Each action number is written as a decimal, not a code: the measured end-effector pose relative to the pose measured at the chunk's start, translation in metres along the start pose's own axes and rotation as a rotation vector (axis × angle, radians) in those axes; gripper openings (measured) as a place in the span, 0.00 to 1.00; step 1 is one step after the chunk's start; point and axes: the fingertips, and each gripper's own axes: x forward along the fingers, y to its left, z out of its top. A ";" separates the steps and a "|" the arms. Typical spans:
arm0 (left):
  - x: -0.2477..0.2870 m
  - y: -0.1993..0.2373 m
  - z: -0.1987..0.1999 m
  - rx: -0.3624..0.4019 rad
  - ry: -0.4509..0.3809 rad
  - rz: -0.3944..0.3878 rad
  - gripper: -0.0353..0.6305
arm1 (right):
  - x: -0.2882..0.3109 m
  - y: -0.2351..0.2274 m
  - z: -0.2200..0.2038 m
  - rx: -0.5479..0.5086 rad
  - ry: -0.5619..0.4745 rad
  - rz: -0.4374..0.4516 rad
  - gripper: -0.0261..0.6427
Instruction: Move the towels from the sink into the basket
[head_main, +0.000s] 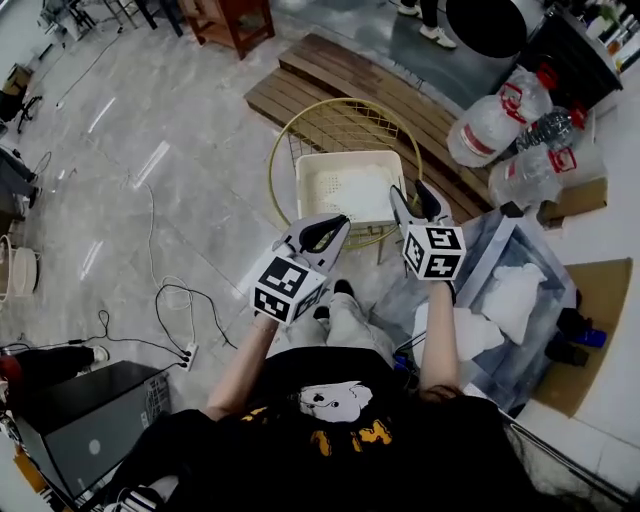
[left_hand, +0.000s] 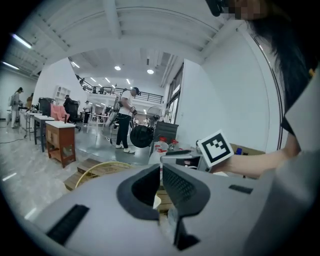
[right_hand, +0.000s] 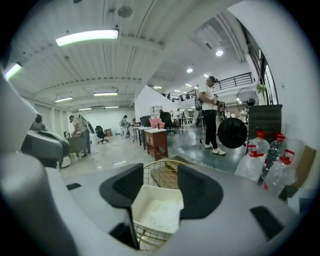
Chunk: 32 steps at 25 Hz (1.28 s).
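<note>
A white plastic basket (head_main: 330, 180) sits on a round gold wire stand (head_main: 290, 140), with a white cloth (head_main: 368, 185) lying in it. To the right, the steel sink (head_main: 548, 335) holds a white towel (head_main: 512, 295), and a second one (head_main: 468, 332) lies at its near edge. My right gripper (head_main: 418, 198) is raised between sink and basket, open and empty. In the right gripper view the basket (right_hand: 150, 210) shows between the jaws of the right gripper (right_hand: 161, 176). My left gripper (head_main: 338, 224) hovers at the basket's near edge, shut and empty (left_hand: 160, 172).
Large water bottles (head_main: 490, 125) stand behind the sink. A wooden pallet (head_main: 340, 80) lies beyond the basket stand. Cables and a power strip (head_main: 187, 352) lie on the floor at left, near a dark box (head_main: 90, 425). A person (right_hand: 210, 115) stands far off.
</note>
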 end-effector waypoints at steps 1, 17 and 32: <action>-0.005 -0.006 -0.002 0.001 -0.002 -0.010 0.08 | -0.015 0.006 0.004 0.006 -0.022 -0.005 0.36; 0.007 -0.131 -0.034 0.039 0.066 -0.249 0.08 | -0.207 -0.008 -0.037 0.091 -0.088 -0.219 0.36; 0.018 -0.276 -0.060 0.086 0.129 -0.359 0.08 | -0.332 -0.059 -0.175 0.090 0.113 -0.319 0.57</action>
